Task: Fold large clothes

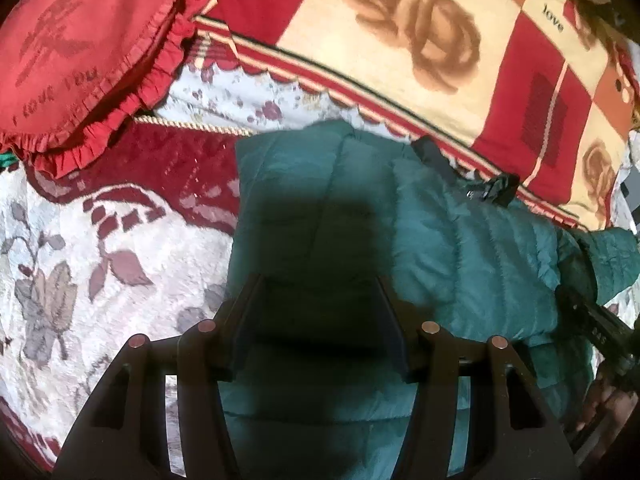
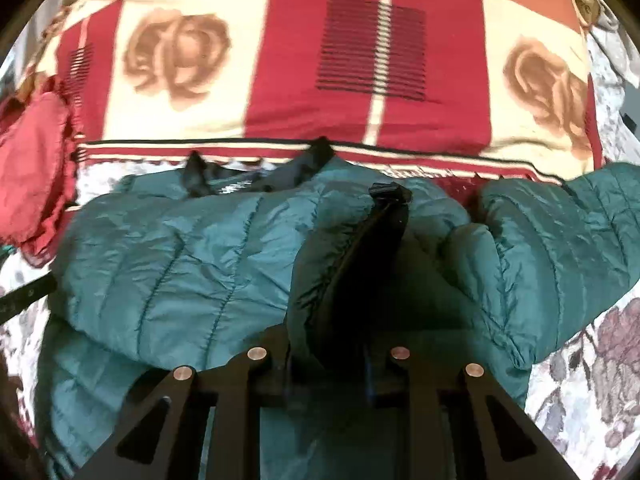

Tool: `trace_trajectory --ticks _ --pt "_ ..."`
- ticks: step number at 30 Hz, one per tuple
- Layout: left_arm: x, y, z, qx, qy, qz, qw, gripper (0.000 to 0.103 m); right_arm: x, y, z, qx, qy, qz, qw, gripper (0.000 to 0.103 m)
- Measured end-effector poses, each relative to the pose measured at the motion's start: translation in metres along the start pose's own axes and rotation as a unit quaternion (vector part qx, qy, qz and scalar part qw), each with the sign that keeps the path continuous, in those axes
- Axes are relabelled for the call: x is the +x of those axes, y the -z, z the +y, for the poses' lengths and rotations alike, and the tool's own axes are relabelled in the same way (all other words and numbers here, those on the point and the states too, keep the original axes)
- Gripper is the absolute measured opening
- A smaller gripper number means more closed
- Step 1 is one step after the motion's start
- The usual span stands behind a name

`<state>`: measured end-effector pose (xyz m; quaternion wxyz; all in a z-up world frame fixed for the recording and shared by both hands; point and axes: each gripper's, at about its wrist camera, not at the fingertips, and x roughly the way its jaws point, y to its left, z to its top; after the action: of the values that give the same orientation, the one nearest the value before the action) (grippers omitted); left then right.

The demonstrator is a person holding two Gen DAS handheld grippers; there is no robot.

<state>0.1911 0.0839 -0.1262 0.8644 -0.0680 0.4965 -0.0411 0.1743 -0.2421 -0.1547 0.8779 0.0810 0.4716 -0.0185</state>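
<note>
**Two grippers on one teal jacket, fold half made**

Two grippers work a quilted teal puffer jacket (image 2: 180,248) that lies on a floral bedspread (image 1: 80,264), its far edge touching a red-and-cream rose blanket (image 2: 360,60). The left gripper (image 1: 320,320) hovers over the jacket's body with its fingers spread wide and nothing between them — released. The right gripper (image 2: 326,344) has a dark-lined fold of the jacket, with a black zip edge, rising between its fingers; it looks clamped on that fabric, though shadow hides the contact.

Judging by the doubled layers, the step in hand is bringing one front panel or side over the body. The next move calls for carrying that pinched edge across and laying it flat, while the left gripper pins or smooths the puffy layer so it doesn't slide. The sleeve (image 2: 560,232) still lies out to the right.

Readable writing: "love" on the blanket (image 1: 554,20), and "I love you" on the red frilled cushion (image 1: 80,48).
</note>
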Motion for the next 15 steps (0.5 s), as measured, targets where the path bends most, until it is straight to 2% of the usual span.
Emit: trace_trajectory --ticks 2,4,6,9,14,15 --pt "0.004 0.002 -0.002 0.002 -0.006 0.001 1.0000 0.055 0.005 0.002 -0.005 0.014 -0.002 0.011 1.000 0.024" --pt "0.004 0.004 -0.005 0.007 -0.012 -0.003 0.9999 0.055 -0.002 0.004 -0.011 0.032 0.006 0.014 0.999 0.045" --pt "0.004 0.004 -0.006 0.011 -0.012 -0.003 0.9999 0.055 -0.012 0.007 -0.018 0.042 0.007 0.004 0.999 0.049" --pt "0.001 0.003 -0.007 0.011 -0.010 -0.005 0.9999 0.055 -0.027 0.011 -0.023 0.035 0.006 -0.002 0.999 0.049" --pt "-0.013 0.004 -0.014 0.017 -0.008 -0.020 0.9996 0.055 -0.058 0.010 -0.008 0.009 0.000 -0.050 0.999 0.049" --pt "-0.015 0.005 -0.016 0.019 -0.008 -0.021 0.9996 0.055 -0.060 0.009 -0.004 0.000 -0.003 -0.054 0.999 0.045"
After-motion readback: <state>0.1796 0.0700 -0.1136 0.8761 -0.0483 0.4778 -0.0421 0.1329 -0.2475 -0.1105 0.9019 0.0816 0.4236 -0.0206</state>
